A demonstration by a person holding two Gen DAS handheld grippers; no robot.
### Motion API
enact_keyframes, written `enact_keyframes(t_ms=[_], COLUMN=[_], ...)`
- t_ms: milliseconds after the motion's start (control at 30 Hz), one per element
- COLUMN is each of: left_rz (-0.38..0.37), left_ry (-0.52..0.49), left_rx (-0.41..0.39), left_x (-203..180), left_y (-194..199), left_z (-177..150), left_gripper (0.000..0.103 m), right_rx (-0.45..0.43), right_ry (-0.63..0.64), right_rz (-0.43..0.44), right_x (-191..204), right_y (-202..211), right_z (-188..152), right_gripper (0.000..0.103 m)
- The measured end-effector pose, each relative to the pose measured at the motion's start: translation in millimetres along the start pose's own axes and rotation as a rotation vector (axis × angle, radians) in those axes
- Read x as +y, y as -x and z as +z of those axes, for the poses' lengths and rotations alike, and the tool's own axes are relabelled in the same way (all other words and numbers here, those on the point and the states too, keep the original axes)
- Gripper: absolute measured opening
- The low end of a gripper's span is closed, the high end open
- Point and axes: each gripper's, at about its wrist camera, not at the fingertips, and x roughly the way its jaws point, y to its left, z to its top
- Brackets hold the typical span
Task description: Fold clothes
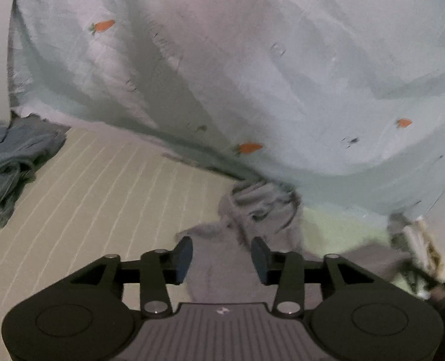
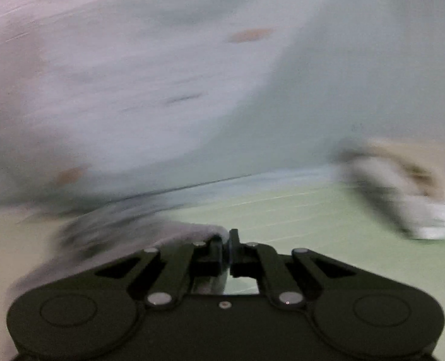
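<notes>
My left gripper [image 1: 221,258] stands with its jaws partly apart, the blue-faced pads clear on both sides. Grey cloth [image 1: 222,273] lies below and between them, but neither pad presses on it; nothing is held.

My right gripper [image 2: 230,242] has its jaws drawn together. A fold of pale cloth [image 2: 192,230] runs up to the left jaw, and a sliver of fabric shows between the pads; I record it as clamped on that cloth. This view is heavily smeared, so finer detail cannot be read.

The garment under work is a pale mint fabric printed with small orange carrots [image 1: 252,75]. It is raised and billowing, filling the upper part of both views, its lower edge hanging above the bed surface. A gathered, ribbed grey section [image 1: 261,201] is bunched just ahead of my left jaws, touching the mattress.

The surface is a pale green quilted cover with white stitch lines [image 1: 87,204]. A crumpled blue-grey garment [image 1: 8,162] lies at its far left, apart from the mint piece. A blurred white and tan object [image 2: 418,198] sits at the right; I cannot identify it.
</notes>
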Motion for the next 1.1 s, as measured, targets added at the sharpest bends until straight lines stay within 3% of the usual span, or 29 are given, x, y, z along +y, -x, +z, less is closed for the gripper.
enact_keyframes(t_ms=[67, 100, 167, 200, 367, 533, 633, 667, 767, 800, 833, 933, 1067, 1100], left_rz=[0.035, 0.051, 0.087, 0.103, 0.152, 0.158, 0.166, 0.167, 0.161, 0.159, 0.160, 0.165, 0.191, 0.191], left_ry=[-0.012, -0.021, -0.040, -0.050, -0.111, -0.154, -0.197, -0.210, -0.229, -0.233, -0.238, -0.258, -0.283, -0.283], left_rx=[0.041, 0.064, 0.114, 0.143, 0.257, 0.336, 0.358, 0.361, 0.359, 0.358, 0.357, 0.359, 0.404, 0.414], left_x=[-1.9, -2.9, -4.6, -6.0, -14.6, -23.3, -30.9, -33.4, -39.1, -40.8, -42.4, -45.4, -46.5, -46.4], left_y=[-9.7, -15.5, -29.1, -37.3, -70.5, -94.1, -103.6, -105.2, -109.0, -110.9, -113.2, -121.0, -133.4, -134.6], left_z=[-10.2, -15.7, -26.2, -31.2, -55.5, -74.9, -81.7, -82.7, -82.6, -82.2, -81.7, -82.8, -92.5, -94.7], left_gripper=[0.051, 0.054, 0.055, 0.055, 0.058, 0.060, 0.060, 0.060, 0.060, 0.060, 0.061, 0.061, 0.061, 0.062], right_rx=[0.048, 0.095, 0.194, 0.240, 0.353, 0.350, 0.377, 0.394, 0.435, 0.428, 0.423, 0.346, 0.316, 0.322], right_ry=[-0.066, -0.075, -0.045, -0.028, -0.014, -0.039, -0.058, -0.058, -0.036, -0.030, -0.028, -0.028, 0.076, 0.084], right_rz=[-0.204, -0.270, -0.287, -0.286, -0.147, 0.192, 0.396, 0.424, 0.443, 0.454, 0.479, 0.491, 0.416, 0.373], right_x=[-49.3, -67.5, -82.2, -88.0, -62.1, -6.2, 25.7, 34.2, 54.7, 56.6, 58.3, 53.8, 48.8, 43.7], right_y=[-16.2, -24.2, -31.7, -34.6, -7.7, 4.6, -2.6, -8.1, -26.3, -29.9, -31.9, -26.5, -31.7, -35.2], right_z=[4.7, 3.1, -14.9, -24.9, -81.4, -103.2, -106.3, -108.0, -112.6, -111.4, -109.7, -94.9, -87.2, -87.5], right_gripper=[0.015, 0.038, 0.073, 0.076, 0.076, 0.076, 0.067, 0.066, 0.064, 0.038, 0.005, 0.004, 0.007, 0.013])
